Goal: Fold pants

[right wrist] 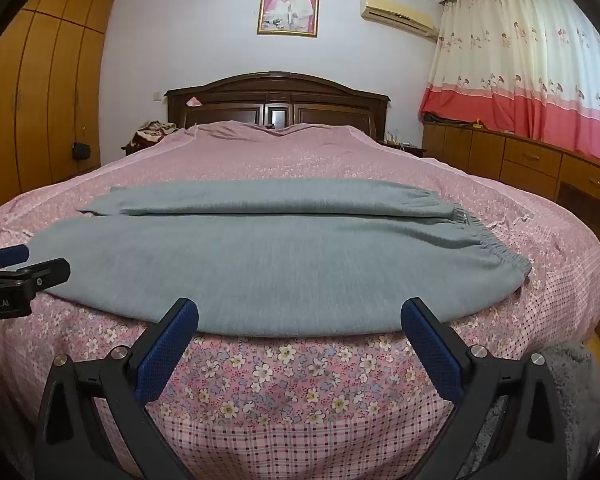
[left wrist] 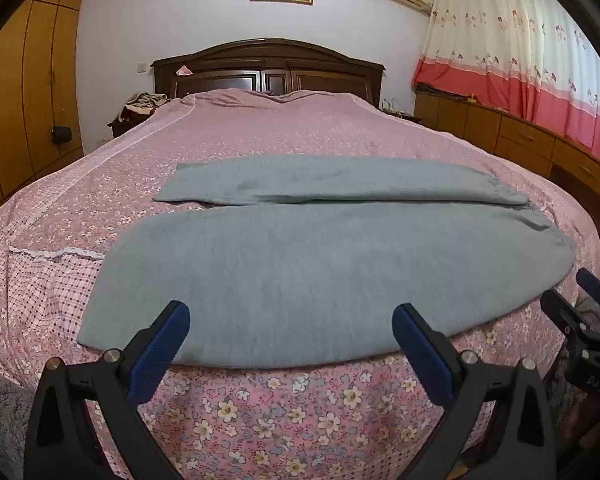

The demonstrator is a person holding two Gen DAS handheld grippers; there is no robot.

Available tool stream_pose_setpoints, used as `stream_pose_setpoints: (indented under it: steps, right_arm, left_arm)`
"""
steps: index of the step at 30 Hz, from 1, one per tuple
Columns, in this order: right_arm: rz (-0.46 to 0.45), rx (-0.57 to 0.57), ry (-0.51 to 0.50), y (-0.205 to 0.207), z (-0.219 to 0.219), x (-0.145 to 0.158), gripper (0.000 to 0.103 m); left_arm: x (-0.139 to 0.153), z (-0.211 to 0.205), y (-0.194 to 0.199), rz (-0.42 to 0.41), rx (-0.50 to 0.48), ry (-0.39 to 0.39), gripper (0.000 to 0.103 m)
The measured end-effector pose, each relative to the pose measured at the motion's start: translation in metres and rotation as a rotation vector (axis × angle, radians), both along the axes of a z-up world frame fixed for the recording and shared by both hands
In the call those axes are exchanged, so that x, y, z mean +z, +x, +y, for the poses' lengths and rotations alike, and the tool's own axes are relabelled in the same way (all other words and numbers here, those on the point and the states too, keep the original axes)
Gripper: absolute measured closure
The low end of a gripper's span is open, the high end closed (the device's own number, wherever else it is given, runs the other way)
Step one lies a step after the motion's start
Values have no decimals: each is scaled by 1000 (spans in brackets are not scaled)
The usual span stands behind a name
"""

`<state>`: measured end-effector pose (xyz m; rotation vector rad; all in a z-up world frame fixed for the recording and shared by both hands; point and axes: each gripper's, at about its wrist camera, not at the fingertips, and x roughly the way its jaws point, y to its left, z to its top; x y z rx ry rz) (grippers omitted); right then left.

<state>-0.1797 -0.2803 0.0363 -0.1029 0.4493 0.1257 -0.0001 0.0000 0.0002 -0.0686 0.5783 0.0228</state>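
Pants (left wrist: 300,272) of soft grey knit lie spread flat across the foot of the bed (left wrist: 260,412), legs running from nine to three o'clock with the gathered, ribbed waistband at three in the right wrist view. Both the left gripper (left wrist: 290,344) and the right gripper (right wrist: 298,338) stand released and empty, just short of the near hem at six o'clock. To fold well, I judge each should pinch that near edge, then carry it evenly toward twelve o'clock over the far leg, since limp knit sags and drags on the floral cotton cover.

Soft even daylight, sharp focus, strong fisheye bending with dark corners.
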Motion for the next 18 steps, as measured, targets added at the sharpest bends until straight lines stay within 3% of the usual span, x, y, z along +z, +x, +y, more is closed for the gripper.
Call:
stream_pose_setpoints:
  steps: [6, 18]
  right_arm:
    - [-27, 8, -18, -4, 4, 2, 0]
    - [-14, 19, -28, -2, 10, -2, 0]
  left_arm:
    - [2, -2, -3, -16, -5, 39, 0]
    - [-1, -6, 2, 16, -3, 43, 0]
